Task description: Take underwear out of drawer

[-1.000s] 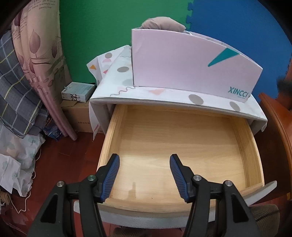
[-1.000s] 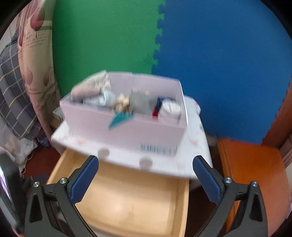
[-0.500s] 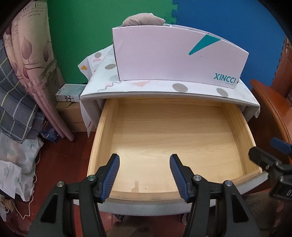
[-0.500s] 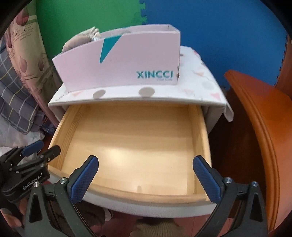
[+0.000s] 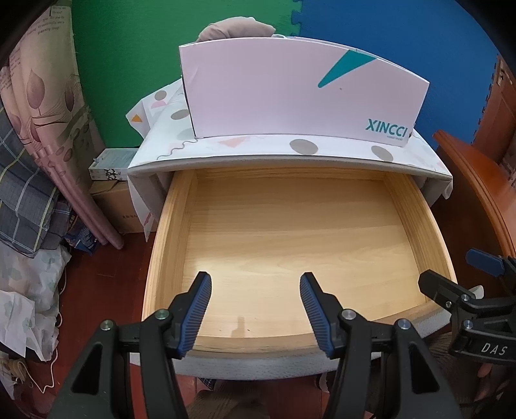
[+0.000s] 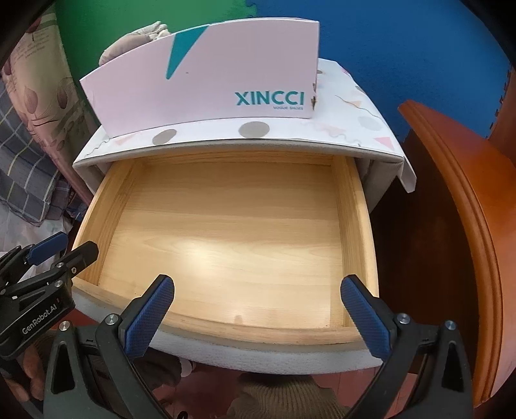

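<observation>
The wooden drawer of the nightstand is pulled out, and its pale floor is bare, with no underwear visible in it. On the nightstand top stands a pink XINCCI box. A beige cloth bundle pokes above its back rim, and the rest of its contents is hidden. My left gripper hovers open over the drawer's front left, nothing between its fingers. My right gripper is open wide above the drawer's front edge, also holding nothing.
An orange-brown wooden furniture edge stands close on the right of the drawer. A pink curtain, plaid fabric and small boxes crowd the floor on the left. A person's clothed lap lies under the drawer front.
The right gripper came down from level with the pink box's top to just above the open drawer and entered the left wrist view. The left gripper barely shifted; both stayed open.
</observation>
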{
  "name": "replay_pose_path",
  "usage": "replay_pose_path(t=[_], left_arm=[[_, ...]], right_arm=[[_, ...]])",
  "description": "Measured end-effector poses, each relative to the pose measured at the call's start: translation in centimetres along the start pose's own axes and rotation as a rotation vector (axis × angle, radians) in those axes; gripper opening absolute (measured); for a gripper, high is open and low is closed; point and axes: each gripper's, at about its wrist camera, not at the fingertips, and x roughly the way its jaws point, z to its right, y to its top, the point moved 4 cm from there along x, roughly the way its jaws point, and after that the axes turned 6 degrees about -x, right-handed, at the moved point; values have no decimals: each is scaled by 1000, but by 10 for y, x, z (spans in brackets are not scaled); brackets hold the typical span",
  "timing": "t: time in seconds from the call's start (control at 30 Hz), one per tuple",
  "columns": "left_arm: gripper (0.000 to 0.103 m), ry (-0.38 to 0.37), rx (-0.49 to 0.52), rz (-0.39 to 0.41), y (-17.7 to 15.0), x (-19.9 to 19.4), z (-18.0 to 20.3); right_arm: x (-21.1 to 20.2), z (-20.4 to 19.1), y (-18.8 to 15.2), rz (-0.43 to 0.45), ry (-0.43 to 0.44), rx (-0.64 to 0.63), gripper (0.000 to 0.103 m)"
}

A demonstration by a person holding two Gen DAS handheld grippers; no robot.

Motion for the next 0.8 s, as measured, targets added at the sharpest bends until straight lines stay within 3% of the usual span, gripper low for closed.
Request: replay_pose_path(t=[0.8], left_arm=[[58,-10,-14,-14,-1,2,-3]], right_arm=[[9,-1,-1,-46,-27,-16,103]])
